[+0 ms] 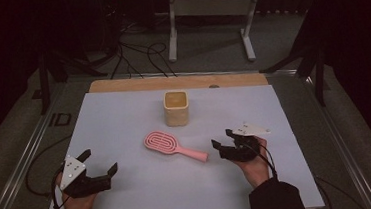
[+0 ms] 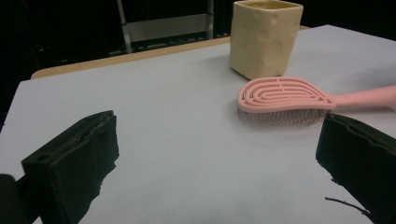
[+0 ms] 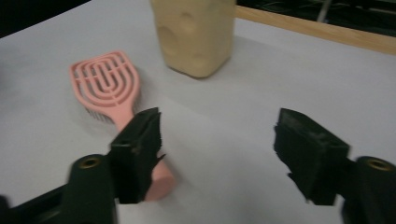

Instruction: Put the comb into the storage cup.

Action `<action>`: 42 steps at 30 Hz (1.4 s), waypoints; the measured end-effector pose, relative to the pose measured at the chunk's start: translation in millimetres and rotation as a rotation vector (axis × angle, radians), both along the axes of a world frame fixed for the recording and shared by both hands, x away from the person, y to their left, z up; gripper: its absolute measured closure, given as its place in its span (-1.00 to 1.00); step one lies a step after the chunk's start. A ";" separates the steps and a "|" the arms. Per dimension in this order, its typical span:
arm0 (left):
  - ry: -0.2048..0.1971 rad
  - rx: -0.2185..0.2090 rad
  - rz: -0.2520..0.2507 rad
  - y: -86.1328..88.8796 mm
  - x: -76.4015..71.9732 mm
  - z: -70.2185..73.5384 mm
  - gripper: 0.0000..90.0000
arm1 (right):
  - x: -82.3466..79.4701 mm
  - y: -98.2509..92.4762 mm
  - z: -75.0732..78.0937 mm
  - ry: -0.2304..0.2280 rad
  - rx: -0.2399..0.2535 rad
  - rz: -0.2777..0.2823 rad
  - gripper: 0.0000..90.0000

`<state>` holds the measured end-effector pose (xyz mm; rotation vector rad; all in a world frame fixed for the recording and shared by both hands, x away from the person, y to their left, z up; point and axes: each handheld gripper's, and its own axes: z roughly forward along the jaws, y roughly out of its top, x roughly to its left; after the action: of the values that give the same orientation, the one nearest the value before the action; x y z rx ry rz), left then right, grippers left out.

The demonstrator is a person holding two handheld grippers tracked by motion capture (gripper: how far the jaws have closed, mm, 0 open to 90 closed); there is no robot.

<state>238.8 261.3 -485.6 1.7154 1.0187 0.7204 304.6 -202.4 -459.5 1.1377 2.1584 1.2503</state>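
two handheld grippers, each in one of a person's hands. the left gripper [image 1: 99,167] is black with blocky, rough-edged jaw pads and a grey three-cornered plate [image 1: 72,172] dotted with small screws on top. the right gripper [image 1: 222,139] is black too, with a matching pale plate [image 1: 251,129] and brass-coloured holes in its jaw arms. thin black cables trail from both. dark sleeves [image 1: 276,198] cover the forearms.

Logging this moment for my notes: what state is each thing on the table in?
Pink plastic hairbrush: lying flat, bristles down, not gripped.
Cream square cup: upright, open top, untouched.
Left gripper: open, holding nothing.
Right gripper: open, beside the hairbrush's handle end.
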 end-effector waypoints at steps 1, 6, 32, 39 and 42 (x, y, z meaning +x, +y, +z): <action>-0.001 -0.002 0.000 0.0 -0.1 0.0 -1.00 | 2.5 6.0 -0.5 0.001 -0.011 0.020 0.04; 0.000 0.002 0.000 -0.1 0.0 -0.2 -1.00 | 9.2 15.4 -5.8 0.014 -0.025 0.048 0.41; -0.006 0.003 0.009 0.1 -0.1 -0.2 -1.00 | 23.4 42.9 -46.1 0.193 -0.186 0.105 1.00; -0.006 0.007 0.011 -0.1 0.0 -0.3 -1.00 | 12.4 50.8 -51.0 0.198 -0.207 0.155 1.00; -0.007 0.009 0.010 -0.5 -0.1 -0.3 -1.00 | 9.4 52.4 -53.6 0.210 -0.212 0.166 1.00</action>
<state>238.6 260.8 -485.9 1.7154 1.0215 0.7384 314.1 -150.0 -513.1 1.0597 2.5163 0.9731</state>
